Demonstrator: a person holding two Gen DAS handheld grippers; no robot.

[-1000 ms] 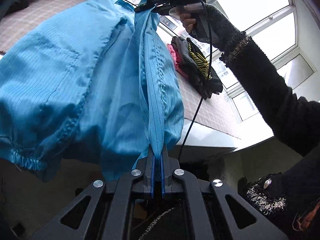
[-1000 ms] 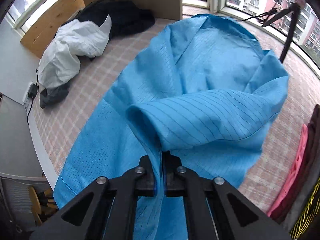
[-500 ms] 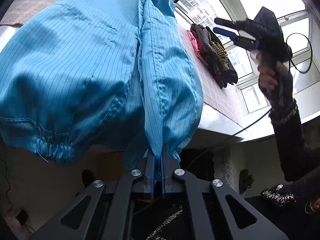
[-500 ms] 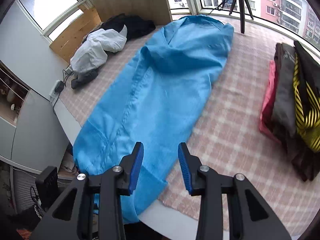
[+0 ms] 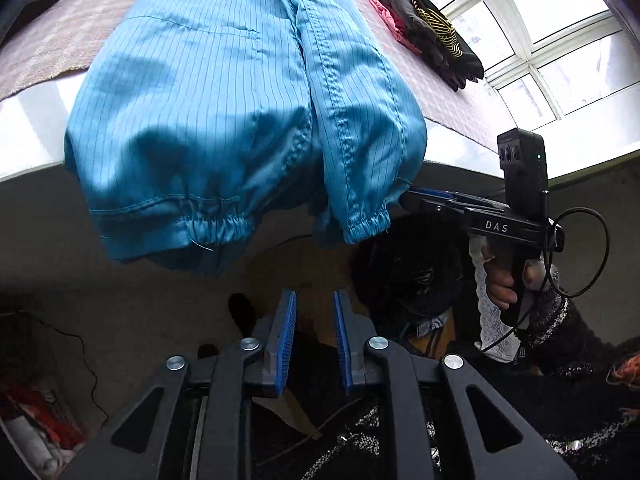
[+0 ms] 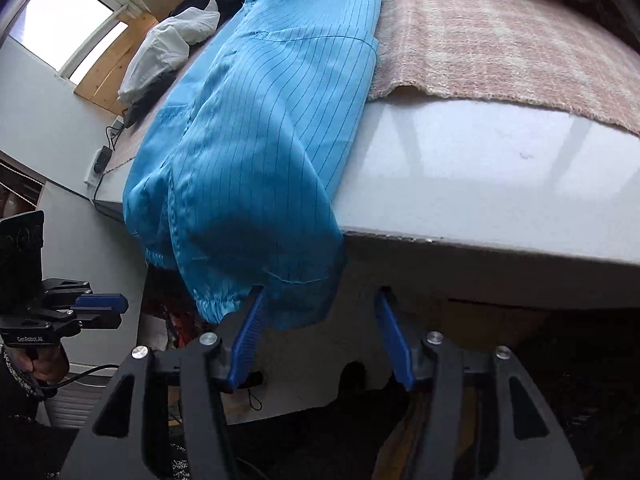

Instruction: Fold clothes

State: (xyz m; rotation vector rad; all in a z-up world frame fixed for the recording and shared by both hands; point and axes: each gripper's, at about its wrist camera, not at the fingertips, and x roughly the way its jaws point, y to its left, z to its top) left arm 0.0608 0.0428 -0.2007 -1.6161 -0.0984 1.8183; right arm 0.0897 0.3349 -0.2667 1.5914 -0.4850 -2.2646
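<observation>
A blue pinstriped garment (image 5: 240, 92) lies along the table, and its elastic-cuffed ends hang over the front edge (image 6: 248, 216). My left gripper (image 5: 315, 300) is open and empty, below the hanging cuffs and apart from them. My right gripper (image 6: 320, 300) is open; its left fingertip (image 6: 258, 300) is at the hanging hem, and I cannot tell if it touches. In the left wrist view my right gripper (image 5: 416, 196) shows right beside the right cuff. In the right wrist view my left gripper (image 6: 108, 308) shows at the lower left.
A pink checked cloth (image 6: 500, 40) covers the white table (image 6: 480, 168). A stack of folded dark, yellow-striped and pink clothes (image 5: 424, 28) sits by the window. A white and dark clothes pile (image 6: 168, 48) lies at the table's far end. Below the table it is dark and cluttered.
Both grippers have let go of the blue garment and opened. It now lies on the table with its cuffs over the edge. Both grippers have dropped below the table edge.
</observation>
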